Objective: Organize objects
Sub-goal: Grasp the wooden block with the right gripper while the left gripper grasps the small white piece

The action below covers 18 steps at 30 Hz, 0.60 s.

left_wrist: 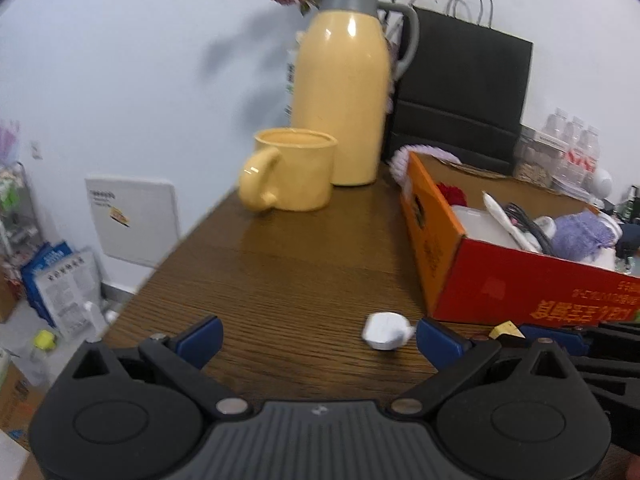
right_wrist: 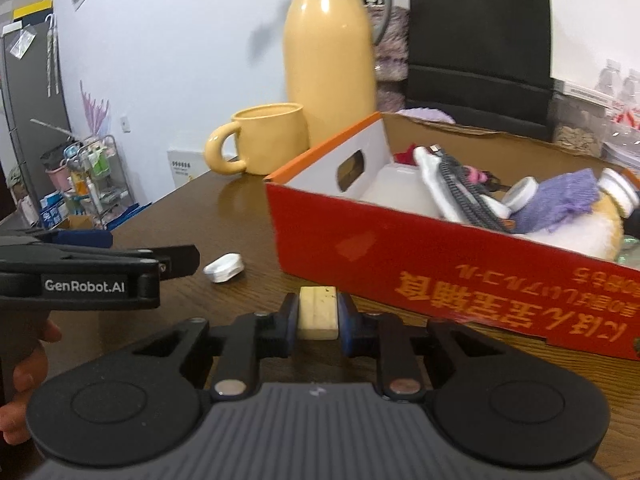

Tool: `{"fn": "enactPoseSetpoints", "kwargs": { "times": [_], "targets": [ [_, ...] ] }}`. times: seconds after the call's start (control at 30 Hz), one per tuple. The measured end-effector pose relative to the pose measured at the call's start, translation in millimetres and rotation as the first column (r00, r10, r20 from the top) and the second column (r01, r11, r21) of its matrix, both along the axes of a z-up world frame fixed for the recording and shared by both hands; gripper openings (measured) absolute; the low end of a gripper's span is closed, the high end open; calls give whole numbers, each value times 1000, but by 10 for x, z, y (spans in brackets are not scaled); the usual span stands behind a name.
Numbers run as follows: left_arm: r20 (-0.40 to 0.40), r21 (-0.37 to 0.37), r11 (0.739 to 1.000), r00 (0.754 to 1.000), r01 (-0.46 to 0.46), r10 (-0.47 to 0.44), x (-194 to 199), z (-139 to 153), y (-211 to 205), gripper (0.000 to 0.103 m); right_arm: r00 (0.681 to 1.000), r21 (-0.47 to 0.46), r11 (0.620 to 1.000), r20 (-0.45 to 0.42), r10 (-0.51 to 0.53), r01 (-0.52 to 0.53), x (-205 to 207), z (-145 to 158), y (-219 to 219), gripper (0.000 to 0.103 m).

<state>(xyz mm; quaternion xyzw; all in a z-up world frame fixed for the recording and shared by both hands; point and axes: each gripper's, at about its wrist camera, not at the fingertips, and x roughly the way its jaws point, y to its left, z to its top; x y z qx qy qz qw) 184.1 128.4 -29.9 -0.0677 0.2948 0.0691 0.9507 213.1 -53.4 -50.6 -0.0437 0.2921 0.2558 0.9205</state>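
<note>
My right gripper is shut on a cream rectangular block, held low over the wooden table just in front of the red cardboard box. My left gripper is open and empty, its jaws wide apart, with a small white case lying on the table between its fingertips, nearer the right one. The case also shows in the right wrist view, beside the left gripper's body. The block's corner and the right gripper show at the lower right of the left wrist view.
The red box holds several items: a white brush, a purple cloth, white containers. A yellow mug and a tall yellow thermos stand at the table's far end. A black paper bag stands behind the box. The table's left edge drops to a cluttered floor.
</note>
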Motion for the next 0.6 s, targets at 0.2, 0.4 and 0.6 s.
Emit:
{"fn": "enactPoseSetpoints", "kwargs": {
  "times": [0.2,0.4,0.6],
  "targets": [
    [-43,19,999,998,35,-35,260,-41,-151,98,999,3,1000,18,-31,31,12,6,-149,21],
    [-64,56,996,995,74,-70,270,-76,-302,24,999,5,999,32,-41,41,4,9,-250,22],
    [5,37,998,999,49,-49,150,-4,-332,24,998,17,999,48,-32,31,-18,33,-278,22]
  ]
}}
